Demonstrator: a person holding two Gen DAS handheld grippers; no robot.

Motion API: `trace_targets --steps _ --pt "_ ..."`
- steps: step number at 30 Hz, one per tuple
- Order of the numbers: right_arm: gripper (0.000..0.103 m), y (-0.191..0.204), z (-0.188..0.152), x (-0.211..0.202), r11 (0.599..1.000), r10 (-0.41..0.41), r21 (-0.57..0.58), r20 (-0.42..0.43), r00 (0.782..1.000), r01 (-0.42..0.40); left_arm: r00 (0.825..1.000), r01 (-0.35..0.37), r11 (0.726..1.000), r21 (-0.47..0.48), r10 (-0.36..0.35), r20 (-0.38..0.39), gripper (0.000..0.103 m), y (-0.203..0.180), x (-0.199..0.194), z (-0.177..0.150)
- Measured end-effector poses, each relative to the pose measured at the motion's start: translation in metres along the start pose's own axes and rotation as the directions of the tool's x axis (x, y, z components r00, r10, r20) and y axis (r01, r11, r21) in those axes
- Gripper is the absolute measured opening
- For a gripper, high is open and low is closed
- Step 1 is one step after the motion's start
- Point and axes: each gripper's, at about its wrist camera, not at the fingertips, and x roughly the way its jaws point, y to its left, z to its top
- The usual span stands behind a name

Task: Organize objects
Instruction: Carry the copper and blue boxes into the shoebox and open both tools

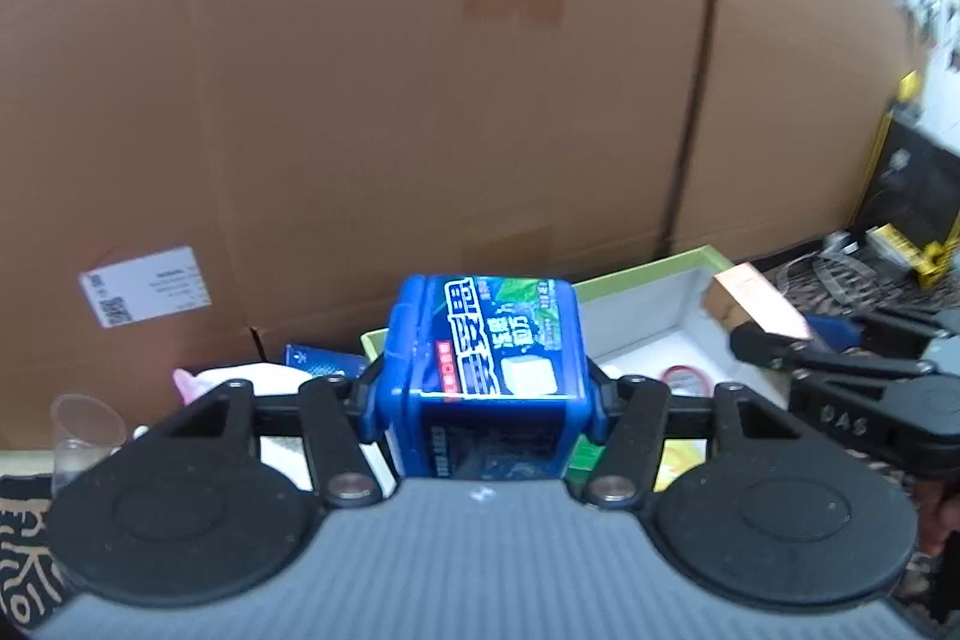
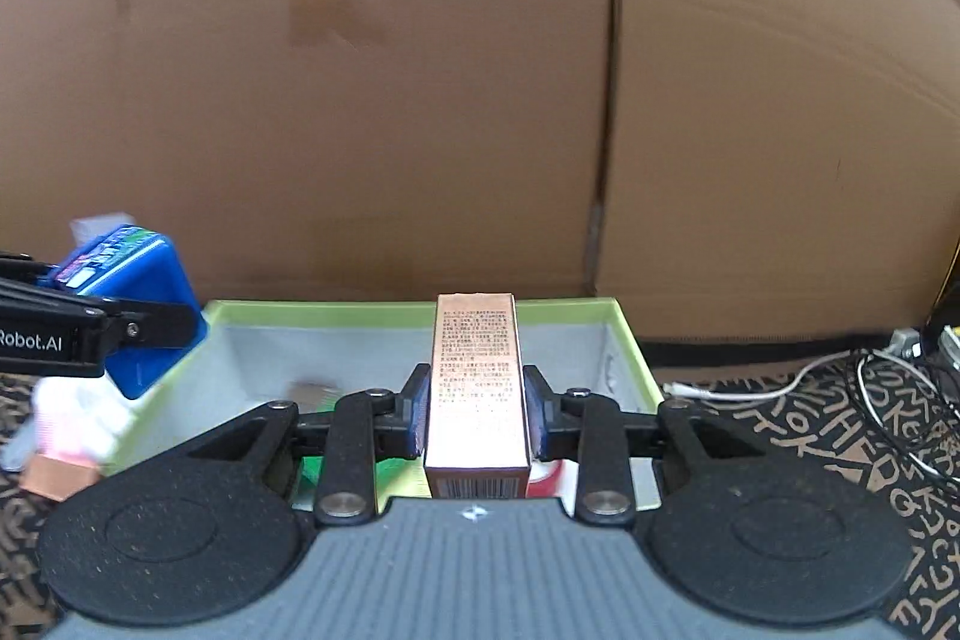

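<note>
Left gripper point(image 1: 485, 394) clamps a blue plastic tub point(image 1: 486, 340) w/ printed label; right gripper point(image 2: 477, 412) grips a slim copper carton point(image 2: 477, 400), both above the green-rimmed tray point(image 2: 630, 340).

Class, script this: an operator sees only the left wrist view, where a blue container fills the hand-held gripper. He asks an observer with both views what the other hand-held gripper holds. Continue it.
Operator: What is in the right hand-held gripper?
Observer: A tall copper-coloured carton, clamped between both pads, barcode end nearest the camera.
Operator: How far does the green-rimmed tray extend?
Observer: Its right wall ends before a white cable lying on the patterned cloth.
Operator: Anything left of the tray?
Observer: A small copper box lies beside its near left corner.
</note>
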Motion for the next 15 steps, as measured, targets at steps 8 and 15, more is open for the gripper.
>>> trace_targets --steps 8,15 --pt "0.034 -0.010 -0.012 0.061 1.000 -0.005 0.006 -0.113 0.994 0.006 0.997 0.009 1.000 0.028 -0.007 -0.076 0.058 -0.006 0.050 -0.003" --pt "0.046 -0.009 -0.015 0.074 1.000 0.008 0.009 -0.162 0.987 -0.007 0.996 0.015 0.999 0.033 -0.012 -0.088 0.063 -0.005 0.065 -0.007"
